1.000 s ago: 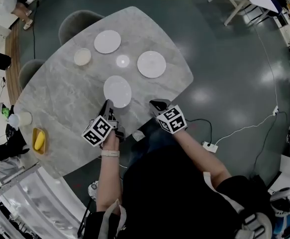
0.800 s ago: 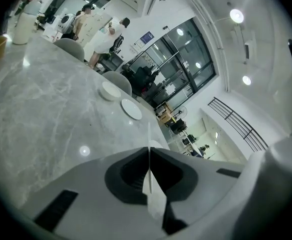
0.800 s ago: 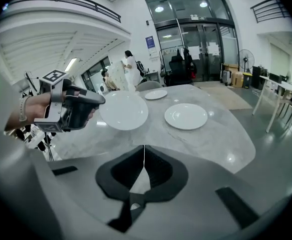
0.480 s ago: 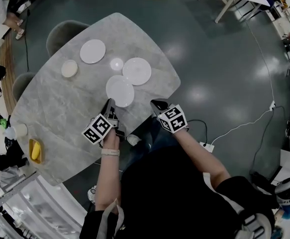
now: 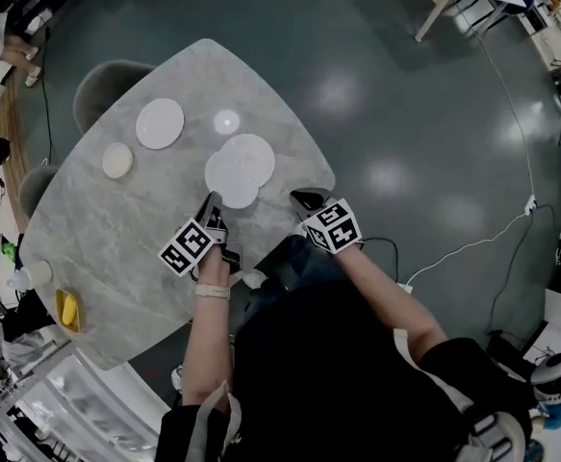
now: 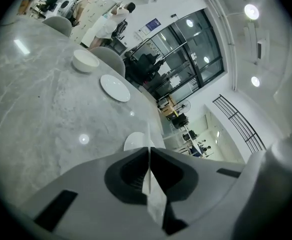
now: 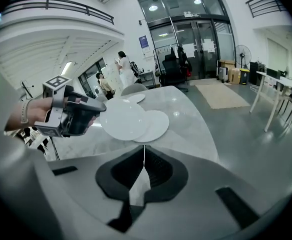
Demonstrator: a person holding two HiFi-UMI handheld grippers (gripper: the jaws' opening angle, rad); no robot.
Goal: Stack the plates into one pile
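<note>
My left gripper [image 5: 210, 201] is shut on the near rim of a white plate [image 5: 230, 181]. It holds that plate so that it overlaps a second white plate [image 5: 258, 150] lying on the grey marble table [image 5: 126, 229]. In the right gripper view the held plate [image 7: 121, 118] hangs partly over the lying plate [image 7: 160, 124], with the left gripper [image 7: 96, 115] at its left rim. The left gripper view shows the held plate edge-on between the jaws [image 6: 149, 149]. A third plate [image 5: 160, 123] and a small bowl [image 5: 117, 160] sit further left. My right gripper [image 5: 307, 200] is shut and empty at the table's near edge.
Two grey chairs [image 5: 107, 80] stand at the table's far left side. A yellow item [image 5: 66, 309] and a cup [image 5: 38, 274] sit near the left corner. A cable and power strip [image 5: 410, 285] lie on the dark floor to the right.
The left gripper has carried its plate across the table toward the right-hand plate, and the two plates now overlap. The right gripper has travelled alongside, still shut.
</note>
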